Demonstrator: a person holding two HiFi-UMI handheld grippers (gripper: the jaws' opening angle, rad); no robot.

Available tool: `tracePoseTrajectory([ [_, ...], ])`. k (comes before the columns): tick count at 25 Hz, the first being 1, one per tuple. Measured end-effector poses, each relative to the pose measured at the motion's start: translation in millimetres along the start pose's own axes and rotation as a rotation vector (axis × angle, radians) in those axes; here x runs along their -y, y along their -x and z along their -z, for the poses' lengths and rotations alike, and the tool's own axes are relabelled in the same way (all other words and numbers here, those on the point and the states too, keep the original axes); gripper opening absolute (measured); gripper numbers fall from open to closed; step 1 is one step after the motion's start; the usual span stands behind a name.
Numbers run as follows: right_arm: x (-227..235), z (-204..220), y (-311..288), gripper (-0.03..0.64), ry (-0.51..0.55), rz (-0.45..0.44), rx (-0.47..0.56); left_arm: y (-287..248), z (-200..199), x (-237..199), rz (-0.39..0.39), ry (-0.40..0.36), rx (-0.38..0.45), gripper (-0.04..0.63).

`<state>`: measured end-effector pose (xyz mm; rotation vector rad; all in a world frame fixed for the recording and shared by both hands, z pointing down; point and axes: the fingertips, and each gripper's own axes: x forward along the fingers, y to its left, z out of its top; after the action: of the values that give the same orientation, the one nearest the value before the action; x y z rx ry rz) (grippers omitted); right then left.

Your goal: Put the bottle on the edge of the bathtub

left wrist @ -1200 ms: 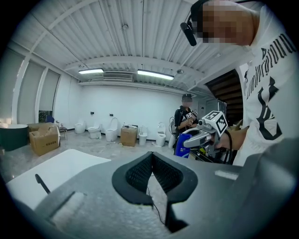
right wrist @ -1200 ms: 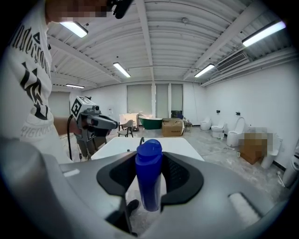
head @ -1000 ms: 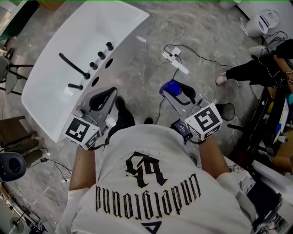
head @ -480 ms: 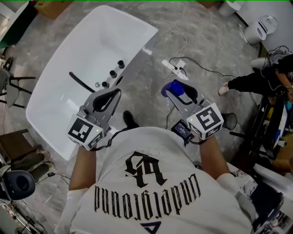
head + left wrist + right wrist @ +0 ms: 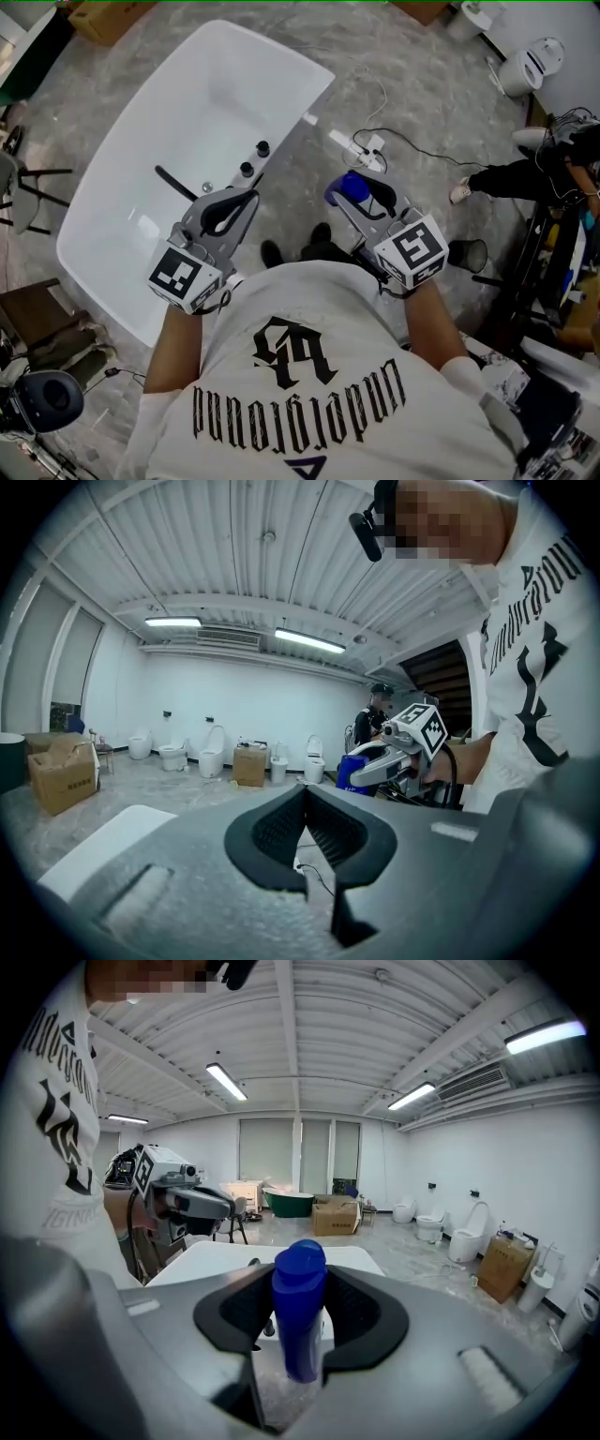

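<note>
The blue bottle (image 5: pixel 353 186) with a rounded cap stands upright between the jaws of my right gripper (image 5: pixel 343 193), which is shut on it above the grey floor, to the right of the white bathtub (image 5: pixel 298 117). In the right gripper view the bottle (image 5: pixel 299 1321) fills the jaw gap, with the tub's rim (image 5: pixel 211 1258) just beyond it. My left gripper (image 5: pixel 249 195) hovers at the tub's near rim beside the black faucet knobs (image 5: pixel 255 158). Its jaw tips meet, and nothing is between them in the left gripper view (image 5: pixel 305 794).
A black spout (image 5: pixel 178 183) lies inside the tub. On the floor right of the tub are a white power strip with cables (image 5: pixel 361 145) and a small black bin (image 5: pixel 466 253). A person's leg (image 5: pixel 511 176) reaches in at the right. Toilets (image 5: pixel 530 58) stand beyond.
Both grippers have moved toward the bathtub with the person. The left gripper now overlaps the rim by the knobs. The bottle stays gripped in the right jaws.
</note>
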<state>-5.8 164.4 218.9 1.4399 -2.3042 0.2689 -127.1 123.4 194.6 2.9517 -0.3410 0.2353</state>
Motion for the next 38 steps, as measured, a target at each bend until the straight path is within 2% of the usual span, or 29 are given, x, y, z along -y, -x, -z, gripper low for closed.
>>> tracePoseTrajectory([
  [6, 20.5, -0.9, -27.8, 0.153, -0.014, -0.016, -0.003, -8.8, -2.7, -25.3, -0.017, 0.006, 0.006, 0.006],
  [14, 83.6, 8.3, -78.5, 0.153, -0.017, -0.065, -0.031, -57.2, 2.9, -75.6, -0.075, 0.027, -0.049, 0.006],
  [22, 152.8, 21.9, -144.2, 0.153, -0.023, -0.160, -0.113, -118.0, 13.4, -138.6, -0.125, 0.119, -0.091, 0.006],
  [31, 204.1, 62.8, -218.4, 0.153, 0.050, -0.263, -0.237, -179.0, 61.9, -206.6, -0.172, 0.207, -0.166, 0.006],
  [38, 227.7, 104.7, -268.8, 0.154, 0.095, -0.326, -0.309, -214.1, 99.8, -236.9, -0.167, 0.231, -0.243, 0.006],
])
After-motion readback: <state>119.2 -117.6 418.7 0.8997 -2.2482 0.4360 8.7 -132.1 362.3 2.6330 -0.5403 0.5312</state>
